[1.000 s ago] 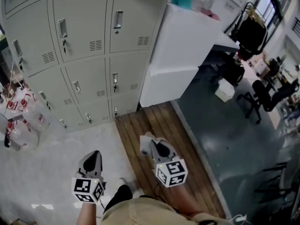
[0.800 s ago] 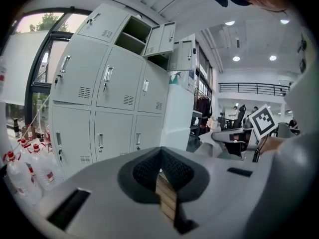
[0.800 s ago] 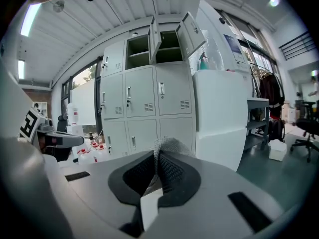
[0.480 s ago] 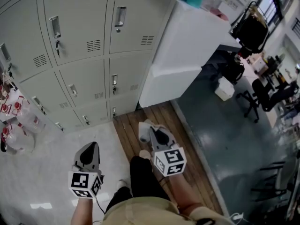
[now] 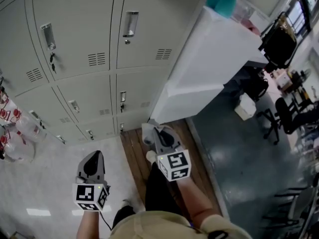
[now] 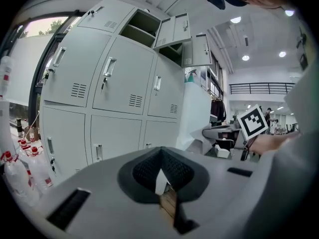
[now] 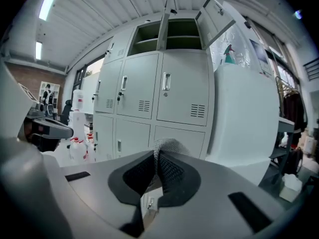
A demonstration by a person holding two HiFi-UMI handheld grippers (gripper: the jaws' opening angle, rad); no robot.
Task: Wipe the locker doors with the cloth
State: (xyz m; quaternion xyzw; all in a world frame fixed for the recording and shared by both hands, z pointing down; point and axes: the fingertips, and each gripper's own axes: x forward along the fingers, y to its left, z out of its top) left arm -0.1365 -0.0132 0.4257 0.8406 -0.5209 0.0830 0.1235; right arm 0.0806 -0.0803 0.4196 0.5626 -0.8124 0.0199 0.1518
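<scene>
Grey metal locker doors (image 5: 99,59) with handles and vents fill the upper left of the head view, and some top doors stand open in the right gripper view, lockers (image 7: 164,98). My right gripper (image 5: 158,133) is shut on a pale grey cloth (image 5: 147,132), held short of the lowest locker doors and apart from them. A fold of the cloth (image 7: 168,146) pokes out above the closed jaws of the right gripper (image 7: 155,166). My left gripper (image 5: 94,159) hangs lower left, shut with nothing in it, and the left gripper (image 6: 160,171) points at the lockers (image 6: 119,83).
A tall white cabinet (image 5: 209,59) stands against the lockers' right side. Clear bottles with red labels (image 5: 20,133) sit on the pale floor at left. A wooden floor strip (image 5: 132,151) runs under the right gripper. Office chairs (image 5: 289,113) stand far right.
The view has closed in on the lockers. My right gripper has moved up and forward toward the bottom doors with the cloth in it. The left gripper has barely shifted.
</scene>
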